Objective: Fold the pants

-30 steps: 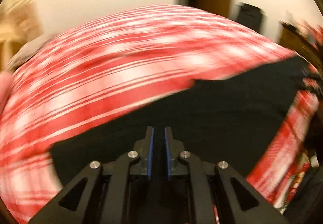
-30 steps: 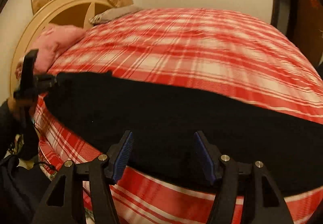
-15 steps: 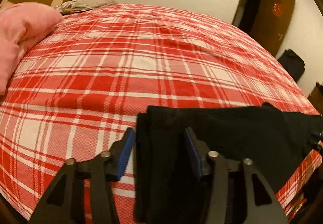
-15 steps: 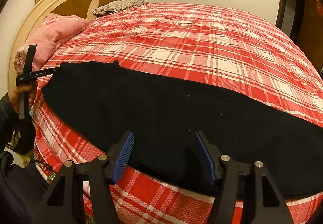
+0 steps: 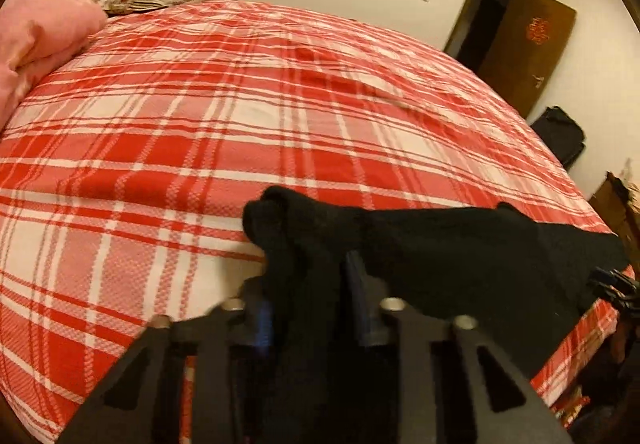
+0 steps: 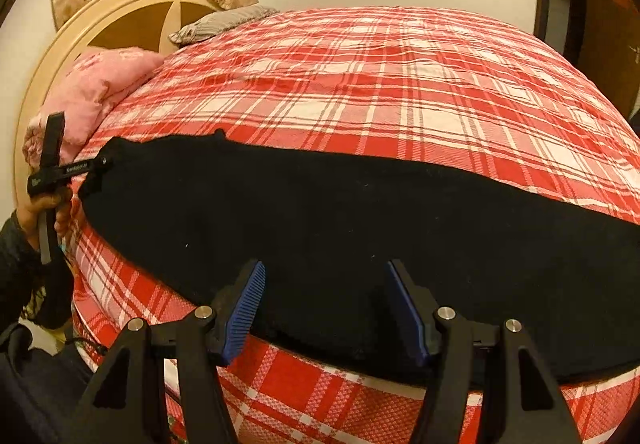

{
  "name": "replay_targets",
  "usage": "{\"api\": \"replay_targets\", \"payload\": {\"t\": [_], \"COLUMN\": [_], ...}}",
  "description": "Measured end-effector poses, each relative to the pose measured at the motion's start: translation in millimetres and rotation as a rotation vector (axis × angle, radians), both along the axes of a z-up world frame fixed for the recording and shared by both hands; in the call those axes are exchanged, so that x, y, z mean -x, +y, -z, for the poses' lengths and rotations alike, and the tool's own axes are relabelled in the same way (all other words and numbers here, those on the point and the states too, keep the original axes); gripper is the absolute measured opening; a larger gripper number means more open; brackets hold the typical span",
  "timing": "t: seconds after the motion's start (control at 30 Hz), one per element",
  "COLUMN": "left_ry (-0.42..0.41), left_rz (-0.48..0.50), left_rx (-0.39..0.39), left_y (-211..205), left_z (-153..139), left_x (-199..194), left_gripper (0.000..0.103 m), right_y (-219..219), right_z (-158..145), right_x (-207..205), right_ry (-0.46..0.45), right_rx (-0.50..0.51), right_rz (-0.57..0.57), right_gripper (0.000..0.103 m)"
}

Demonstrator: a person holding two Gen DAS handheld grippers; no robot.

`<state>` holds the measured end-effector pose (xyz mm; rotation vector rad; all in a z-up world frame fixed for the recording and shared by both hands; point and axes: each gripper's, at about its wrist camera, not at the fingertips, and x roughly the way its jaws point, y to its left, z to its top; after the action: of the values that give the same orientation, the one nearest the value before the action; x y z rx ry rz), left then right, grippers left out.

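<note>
Half a second after standing open astride it, the left gripper's (image 5: 308,296) jaws were closing on the bunched end of the black pants (image 6: 320,211) at the bed's (image 5: 200,115) near edge, so a fold could be begun, while the right gripper's (image 6: 324,304) jaws were held open above the cloth.

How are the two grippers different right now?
The left gripper has its fingers narrow and closing, with bunched black pants between them. The right gripper has its fingers spread wide, with nothing pinched.
The left gripper works at one end of the pants; the right gripper hovers over the middle, near the bed's edge.
Both have black frames and blue pads.
</note>
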<state>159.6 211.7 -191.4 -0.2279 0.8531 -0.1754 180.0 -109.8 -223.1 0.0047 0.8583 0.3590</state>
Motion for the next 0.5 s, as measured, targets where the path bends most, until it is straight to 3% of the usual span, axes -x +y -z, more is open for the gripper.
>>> {"api": "replay_targets", "payload": {"t": [0.13,0.23,0.4,0.5], "left_ry": [-0.015,-0.022,-0.028,0.03], "left_rz": [0.008,-0.024,-0.071,-0.08], "left_rx": [-0.034,-0.009,-0.035,-0.046], "left_y": [-3.1,10.7,45.2,64.3], "left_z": [-5.0,-14.3,-35.8,-26.1], "left_x": [1.1,-0.6,0.7,-8.7], "left_gripper": [0.02,0.02,0.02,0.021], "right_y": [-6.4,-4.8,6.3,18.6], "right_z": [-2.1,-5.1,-1.5,11.1], "right_x": [-1.6,-0.3,2.7,1.7], "right_ry": [-0.002,-0.009,-0.013,0.028], "right_rx": [-0.024,-0.017,0.002,0.035], "right_rz": [0.033,0.024,-0.019,-0.059], "right_gripper": [0.063,0.063,0.063,0.063]}}
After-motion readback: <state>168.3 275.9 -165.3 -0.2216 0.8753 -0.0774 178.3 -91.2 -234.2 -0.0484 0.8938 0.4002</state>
